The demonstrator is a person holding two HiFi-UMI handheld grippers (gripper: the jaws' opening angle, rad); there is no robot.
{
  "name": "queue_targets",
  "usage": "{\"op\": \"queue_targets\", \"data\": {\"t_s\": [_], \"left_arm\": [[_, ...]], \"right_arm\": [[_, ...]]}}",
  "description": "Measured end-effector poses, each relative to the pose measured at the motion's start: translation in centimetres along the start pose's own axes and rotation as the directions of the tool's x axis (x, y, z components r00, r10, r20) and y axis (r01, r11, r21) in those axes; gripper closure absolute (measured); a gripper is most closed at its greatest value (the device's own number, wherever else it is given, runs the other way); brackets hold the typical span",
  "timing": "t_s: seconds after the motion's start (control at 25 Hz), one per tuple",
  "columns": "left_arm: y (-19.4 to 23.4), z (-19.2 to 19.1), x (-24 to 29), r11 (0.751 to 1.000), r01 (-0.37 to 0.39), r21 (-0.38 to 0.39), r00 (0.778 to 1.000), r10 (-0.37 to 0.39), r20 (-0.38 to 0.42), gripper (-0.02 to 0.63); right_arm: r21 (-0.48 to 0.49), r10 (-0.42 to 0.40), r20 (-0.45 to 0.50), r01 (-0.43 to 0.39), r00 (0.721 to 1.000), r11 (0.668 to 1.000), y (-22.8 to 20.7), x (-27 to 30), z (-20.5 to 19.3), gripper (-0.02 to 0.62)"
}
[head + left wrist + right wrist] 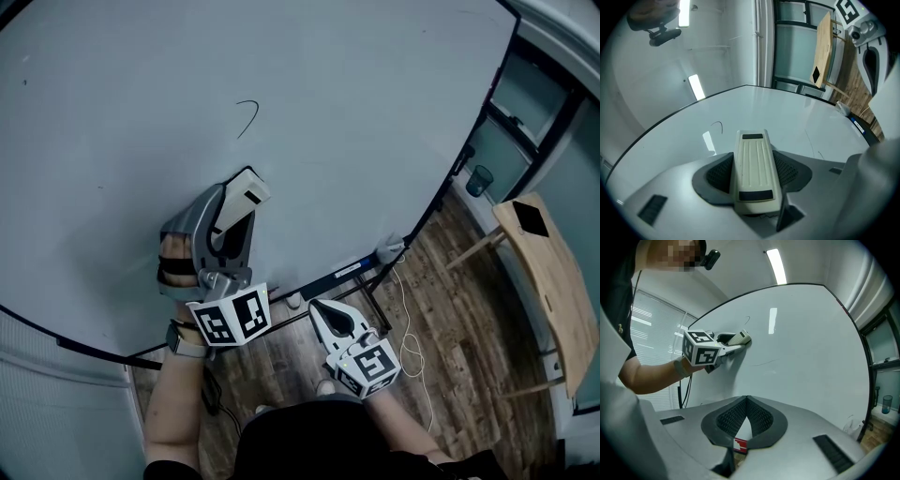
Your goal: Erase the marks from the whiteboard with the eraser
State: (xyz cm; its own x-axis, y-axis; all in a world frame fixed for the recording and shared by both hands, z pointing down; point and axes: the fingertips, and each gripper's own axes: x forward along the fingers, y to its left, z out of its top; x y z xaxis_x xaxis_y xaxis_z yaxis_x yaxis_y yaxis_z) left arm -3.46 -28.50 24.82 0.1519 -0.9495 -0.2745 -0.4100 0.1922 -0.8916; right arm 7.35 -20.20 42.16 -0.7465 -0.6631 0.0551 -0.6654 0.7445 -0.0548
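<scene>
A large whiteboard (356, 103) fills the head view, with a short curved black mark (247, 117) on it. My left gripper (246, 190) is shut on a cream eraser (244, 194), held just below and slightly left of the mark, near the board. In the left gripper view the eraser (753, 168) sits clamped between the jaws, and the mark (718, 126) lies beyond it to the upper left. My right gripper (330, 321) hangs low near the board's bottom edge, shut with nothing in it; its fingertips (748, 401) meet.
The board stand's tray (337, 275) runs along the bottom edge with a white cable trailing to the wood floor. A wooden chair (548, 272) stands at right, a dark cup (479, 179) beyond it. A faint line (764, 363) shows on the board.
</scene>
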Motion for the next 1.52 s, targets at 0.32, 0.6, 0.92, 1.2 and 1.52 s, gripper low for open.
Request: {"op": "queue_targets", "data": {"t_s": [0.32,0.6,0.92,1.2,1.52], "left_arm": [[6.4,4.2,5.4,1.000,0.001,-0.005,1.000,-0.001,0.024,0.339],[10.0,7.2,6.4,0.999,-0.043,-0.031,0.998,0.044,0.049,0.337],[10.6,7.7,6.1,0.994,-0.107,-0.016,0.990,0.108,0.091,0.337],[10.8,7.8,6.0,0.991,-0.135,0.000,0.985,0.134,0.112,0.339],[8.8,5.4,4.4,0.988,-0.155,-0.030,0.982,0.157,0.108,0.339]], "right_arm": [[0.004,-0.003,0.030,0.002,1.000,1.000,-2.3,0.1,3.9,0.569],[-0.011,0.000,0.040,0.000,0.999,1.000,-2.2,-1.2,3.5,0.569],[-0.011,-0.014,0.038,0.015,0.999,1.000,-2.1,-1.4,1.6,0.569],[0.034,-0.042,-0.008,0.042,0.999,0.999,-1.5,-2.2,0.2,0.569],[0.056,-0.078,-0.044,0.081,0.996,0.995,-1.6,-2.9,0.7,0.569]]}}
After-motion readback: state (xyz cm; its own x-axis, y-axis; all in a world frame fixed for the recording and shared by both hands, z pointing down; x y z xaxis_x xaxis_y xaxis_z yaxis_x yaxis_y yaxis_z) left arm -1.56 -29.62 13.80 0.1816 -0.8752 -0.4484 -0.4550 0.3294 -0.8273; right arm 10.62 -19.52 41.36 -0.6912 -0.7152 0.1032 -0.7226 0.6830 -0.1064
